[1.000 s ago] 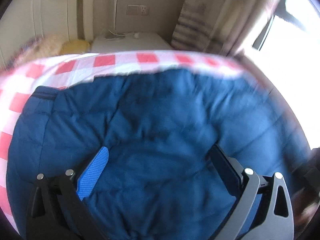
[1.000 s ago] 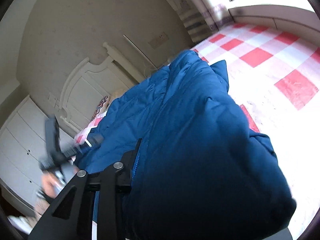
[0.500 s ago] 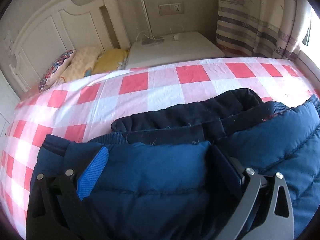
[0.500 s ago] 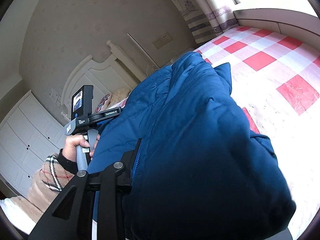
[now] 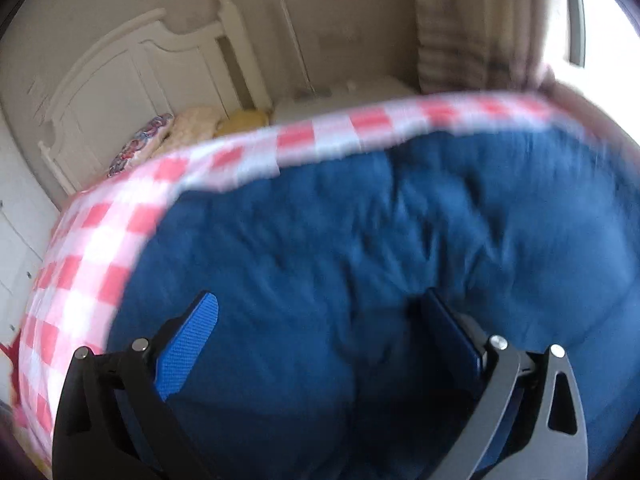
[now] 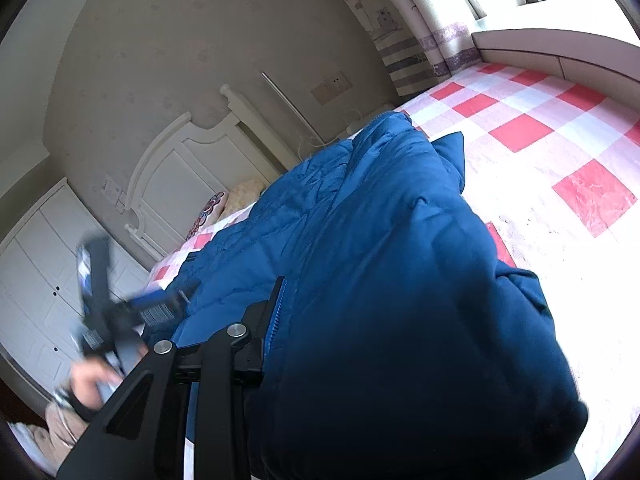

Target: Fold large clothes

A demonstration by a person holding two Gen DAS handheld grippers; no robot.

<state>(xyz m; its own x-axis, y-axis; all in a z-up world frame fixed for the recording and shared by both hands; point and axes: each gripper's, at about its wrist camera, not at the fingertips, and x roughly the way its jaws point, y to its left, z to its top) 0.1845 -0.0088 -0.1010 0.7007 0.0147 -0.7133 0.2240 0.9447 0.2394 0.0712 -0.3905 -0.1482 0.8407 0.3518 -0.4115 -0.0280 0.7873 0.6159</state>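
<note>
**A:** Where is the big blue coat (image 5: 360, 264)?

**B:** On the checked bed (image 5: 100, 248), right under and in front of the left gripper (image 5: 320, 320). Its jaws are spread wide, with puffy coat between them, not squeezed.

**A:** And the right gripper (image 6: 280, 312)?

**B:** It pinches a thick fold of coat, which bulges over it.

**A:** How will it handle?

**B:** I think soft, squishy, a bit slippery. Best grab an edge or hem.

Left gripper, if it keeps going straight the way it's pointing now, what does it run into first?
Most likely the blue padded jacket: it fills the view right ahead of the left gripper, whose jaws stand apart. The picture is blurred, so the gap is unclear.
</note>
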